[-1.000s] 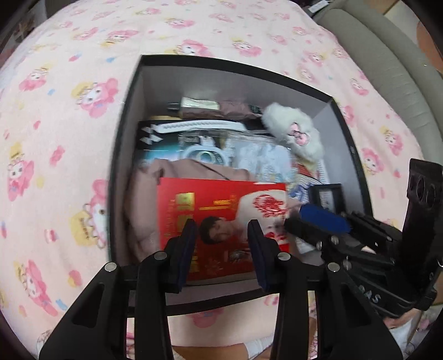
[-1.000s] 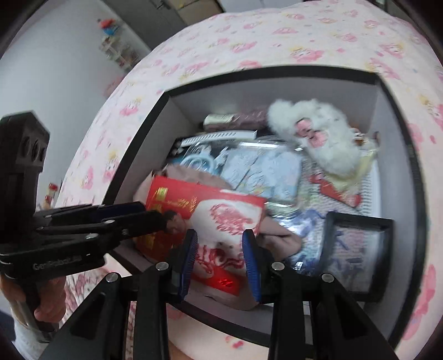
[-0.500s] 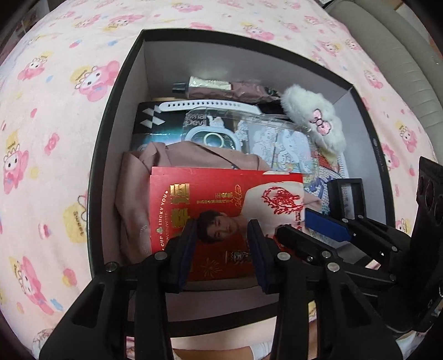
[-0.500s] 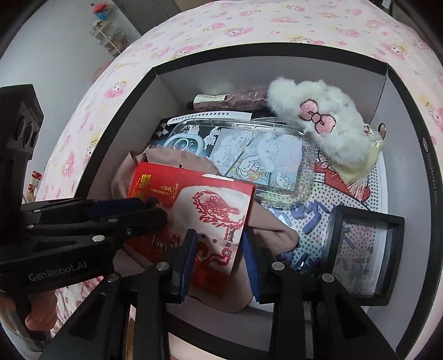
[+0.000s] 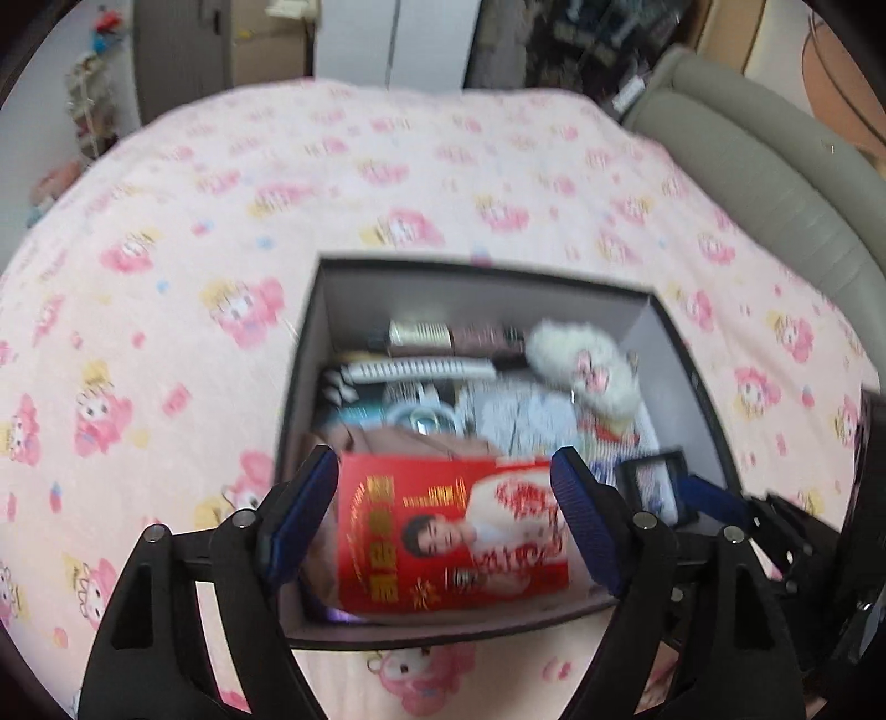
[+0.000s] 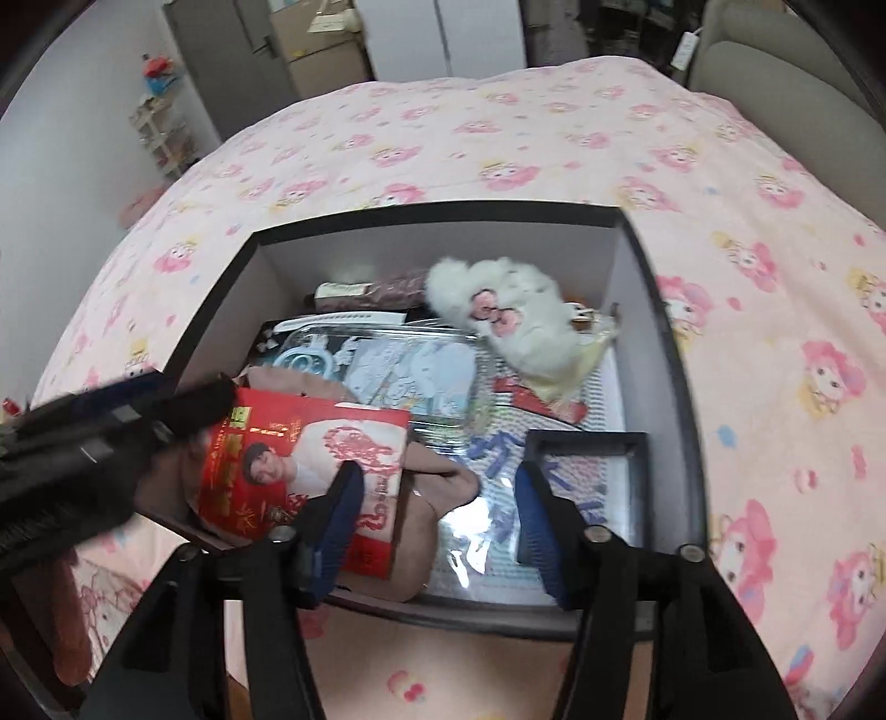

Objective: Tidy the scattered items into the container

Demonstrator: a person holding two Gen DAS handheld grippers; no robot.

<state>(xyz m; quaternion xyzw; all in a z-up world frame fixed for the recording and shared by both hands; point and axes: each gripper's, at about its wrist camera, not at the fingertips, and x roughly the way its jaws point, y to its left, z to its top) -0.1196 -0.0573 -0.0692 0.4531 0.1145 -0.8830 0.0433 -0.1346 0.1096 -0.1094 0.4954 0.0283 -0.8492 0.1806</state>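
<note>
With both tongs, left [image 5: 446, 520] and right [image 6: 437, 512], spread wide and holding nothing, the red printed paper packet [image 5: 451, 534] lies released inside the black square box [image 6: 673, 354], atop folded brown cloth [image 6: 437, 490].

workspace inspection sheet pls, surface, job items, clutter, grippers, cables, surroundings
surface: pink cartoon-print bedspread; nothing loose seen on it.
job's things: black storage box holds red packet over tan cloth, white plush, clear printed case, small black frame, folded umbrella.
clutter: nothing seen outside the box.
grippers: left gripper open, holding nothing, above the box's near edge; right gripper open, holding nothing.
cables: a power strip beyond the bed.
surroundings: grey headboard, shelf rack, white closet doors.
</note>
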